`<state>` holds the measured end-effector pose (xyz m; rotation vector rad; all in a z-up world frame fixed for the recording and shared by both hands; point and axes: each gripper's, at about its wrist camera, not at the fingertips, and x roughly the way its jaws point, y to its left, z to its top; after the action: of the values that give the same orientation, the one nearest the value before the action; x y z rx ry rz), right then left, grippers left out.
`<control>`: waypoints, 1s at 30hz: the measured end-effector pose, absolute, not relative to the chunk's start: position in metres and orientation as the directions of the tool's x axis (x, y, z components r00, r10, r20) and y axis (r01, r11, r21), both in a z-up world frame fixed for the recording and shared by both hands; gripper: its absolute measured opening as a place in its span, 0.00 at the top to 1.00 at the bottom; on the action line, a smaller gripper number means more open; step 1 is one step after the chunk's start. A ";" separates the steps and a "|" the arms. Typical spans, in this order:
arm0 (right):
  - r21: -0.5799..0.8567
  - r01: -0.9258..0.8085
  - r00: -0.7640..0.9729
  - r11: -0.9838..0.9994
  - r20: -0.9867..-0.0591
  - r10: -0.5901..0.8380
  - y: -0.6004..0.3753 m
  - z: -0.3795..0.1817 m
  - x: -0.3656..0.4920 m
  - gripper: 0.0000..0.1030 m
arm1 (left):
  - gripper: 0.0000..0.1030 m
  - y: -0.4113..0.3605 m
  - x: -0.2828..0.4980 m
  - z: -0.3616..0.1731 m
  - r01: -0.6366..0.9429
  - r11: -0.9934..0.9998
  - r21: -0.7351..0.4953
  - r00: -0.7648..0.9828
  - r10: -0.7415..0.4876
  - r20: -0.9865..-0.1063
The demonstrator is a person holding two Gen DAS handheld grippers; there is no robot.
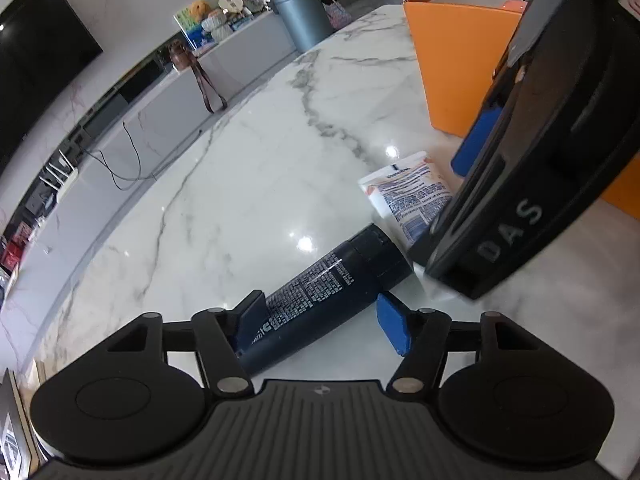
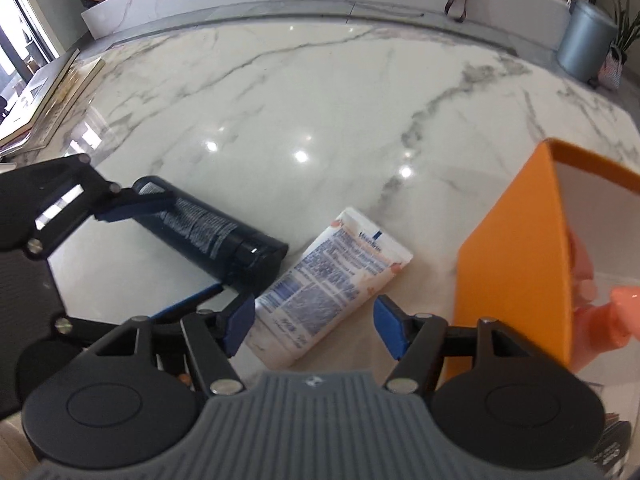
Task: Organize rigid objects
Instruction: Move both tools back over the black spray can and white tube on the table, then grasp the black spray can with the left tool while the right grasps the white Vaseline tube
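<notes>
A dark blue tube (image 1: pixel 316 300) lies on the marble table (image 1: pixel 260 152), also in the right wrist view (image 2: pixel 208 228). My left gripper (image 1: pixel 322 326) is open with its fingers either side of the tube's lower end, left pad touching it. A white tube with blue print (image 2: pixel 324 284) lies beside the dark tube's cap, also in the left wrist view (image 1: pixel 408 196). My right gripper (image 2: pixel 314 326) is open around the white tube's lower end. An orange bin (image 2: pixel 516 256) stands at the right and holds a pink bottle (image 2: pixel 600 316).
The orange bin (image 1: pixel 452 60) stands close behind both tubes. Books (image 2: pixel 44 100) lie at the table's far left edge. A grey waste bin (image 1: pixel 304 16) and a low marble cabinet (image 1: pixel 192 92) stand beyond the table.
</notes>
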<state>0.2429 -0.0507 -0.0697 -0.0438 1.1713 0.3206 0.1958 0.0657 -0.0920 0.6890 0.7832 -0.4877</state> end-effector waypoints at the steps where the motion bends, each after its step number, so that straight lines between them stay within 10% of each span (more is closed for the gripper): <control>1: 0.149 -0.268 0.330 0.952 -0.914 0.236 -0.050 -0.072 0.244 0.35 | 0.31 0.065 0.196 -0.092 0.626 0.681 0.380 0.622 -0.141 -0.771; 10: 0.194 -0.317 0.263 0.928 -0.922 0.283 -0.042 -0.082 0.240 0.46 | 0.59 0.063 0.190 -0.085 0.615 0.663 0.427 0.601 -0.043 -0.798; 13: 0.181 -0.350 0.244 0.919 -0.929 0.276 -0.043 -0.081 0.233 0.49 | 1.00 0.074 0.191 -0.092 0.638 0.707 0.304 0.453 -0.026 -0.891; 25: 0.064 -0.587 0.227 0.807 -0.944 0.240 -0.026 -0.076 0.192 0.50 | 0.86 0.090 0.162 -0.078 0.598 0.745 0.295 0.468 -0.026 -0.884; 30: -0.004 -0.608 0.247 0.794 -0.951 0.185 -0.022 -0.075 0.195 0.49 | 0.64 0.095 0.162 -0.064 0.574 0.748 0.333 0.529 -0.029 -0.848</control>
<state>0.1946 -0.0222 -0.0746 -0.4126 1.2087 0.5614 0.1623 0.0954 -0.0637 0.6463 0.9564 -0.3910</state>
